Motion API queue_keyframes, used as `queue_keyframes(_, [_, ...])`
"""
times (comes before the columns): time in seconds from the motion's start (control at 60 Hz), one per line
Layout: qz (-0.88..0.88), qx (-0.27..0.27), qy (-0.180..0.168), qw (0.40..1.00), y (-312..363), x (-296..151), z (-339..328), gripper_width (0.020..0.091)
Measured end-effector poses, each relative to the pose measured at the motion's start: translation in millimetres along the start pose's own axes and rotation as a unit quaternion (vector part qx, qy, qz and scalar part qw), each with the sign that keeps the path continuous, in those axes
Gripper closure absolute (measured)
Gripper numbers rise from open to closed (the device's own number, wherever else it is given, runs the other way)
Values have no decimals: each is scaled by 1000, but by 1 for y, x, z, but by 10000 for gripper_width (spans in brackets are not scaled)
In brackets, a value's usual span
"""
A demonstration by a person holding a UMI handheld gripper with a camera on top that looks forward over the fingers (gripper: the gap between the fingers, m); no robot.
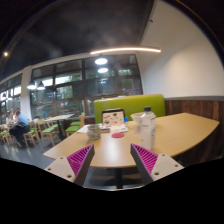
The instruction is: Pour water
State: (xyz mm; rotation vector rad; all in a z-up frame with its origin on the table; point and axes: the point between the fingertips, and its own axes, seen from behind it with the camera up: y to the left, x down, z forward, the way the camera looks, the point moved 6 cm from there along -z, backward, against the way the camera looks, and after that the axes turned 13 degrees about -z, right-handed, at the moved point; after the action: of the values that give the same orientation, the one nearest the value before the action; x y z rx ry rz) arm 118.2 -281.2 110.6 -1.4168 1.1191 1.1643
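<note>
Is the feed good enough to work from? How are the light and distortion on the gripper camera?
Gripper view: strong fisheye bending, so the table edge and ceiling light strip curve. The room is dim and the windows look dark; the ceiling light strip blooms. The bottle and small items beside it are soft and hard to identify. The claw is open, holding nothing, pads clearly lit.

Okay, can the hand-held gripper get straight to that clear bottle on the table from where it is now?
Probably yes. The hand-held gripper is open, and the bottle stands beyond its fingers, slightly toward the right one, with only bare table between. The cup sits off to the left.
</note>
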Motion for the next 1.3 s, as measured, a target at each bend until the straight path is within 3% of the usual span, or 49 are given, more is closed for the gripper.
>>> queue_keyframes(0.167, [-30, 69, -6, 997, -76, 4, 42, 289])
queue_keyframes(0.55, [-63, 102, -10, 993, -158, 4, 194, 292])
queue_keyframes(0.567, [-63, 102, -9, 993, -159, 4, 199, 301])
queue_keyframes(0.633, [-61, 105, 5, 993, -165, 9, 214, 540])
queue_keyframes(0.833, [-40, 134, -8, 990, -165, 10, 221, 608])
queue_keyframes(0.883, [-44, 141, -5, 989, -165, 10, 221, 684])
queue_keyframes(1.017, [-95, 156, 18, 983, -158, 5, 226, 701])
queue_keyframes(1.15, [-238, 164, 23, 957, -124, -49, 249, 700])
queue_keyframes(1.3, [-496, 149, 20, 855, -55, -116, 313, 703])
